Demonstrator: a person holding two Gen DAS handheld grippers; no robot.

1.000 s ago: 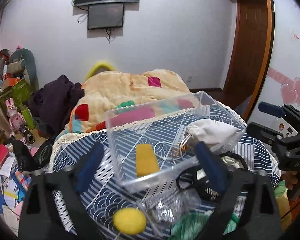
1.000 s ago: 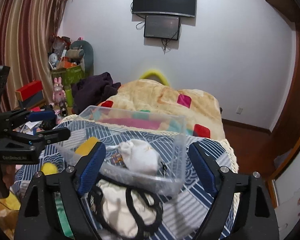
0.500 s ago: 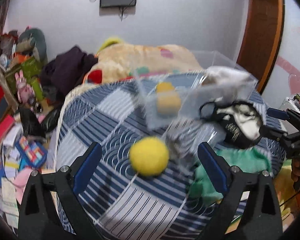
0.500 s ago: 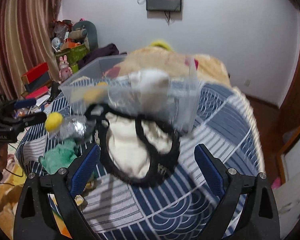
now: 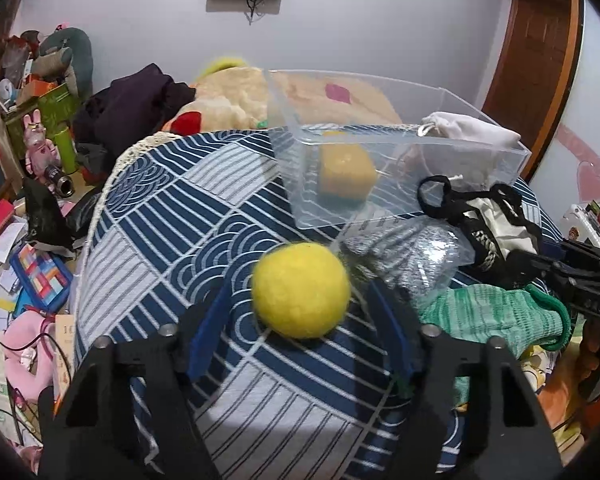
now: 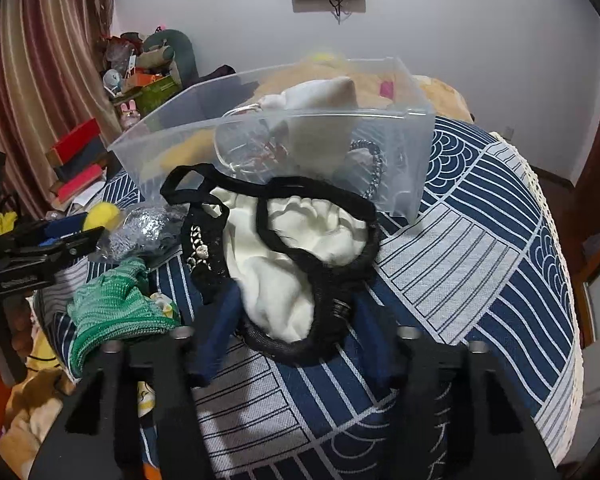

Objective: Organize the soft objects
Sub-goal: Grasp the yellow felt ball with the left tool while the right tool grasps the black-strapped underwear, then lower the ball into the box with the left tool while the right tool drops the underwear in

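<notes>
A yellow felt ball (image 5: 300,290) lies on the blue patterned tablecloth (image 5: 156,208). My left gripper (image 5: 300,308) is open, its blue pads on either side of the ball. A clear plastic box (image 5: 380,148) holds a yellow sponge (image 5: 346,172) and a white pouch (image 5: 472,130). My right gripper (image 6: 296,320) is open around the near end of a cream bag with black straps (image 6: 296,248). A silver mesh item in a clear bag (image 5: 412,256) and a green knit cloth (image 5: 492,312) lie between the two grippers.
A bed with a cream blanket (image 5: 228,96) and dark clothes (image 5: 136,104) is behind the table. Boxes, toys and papers (image 5: 32,264) clutter the floor at the left. A wooden door (image 5: 540,52) is at the right.
Both grippers dropped and moved in toward the table. The left one now straddles the yellow ball, the right one straddles the cream bag. Both jaws have narrowed.
</notes>
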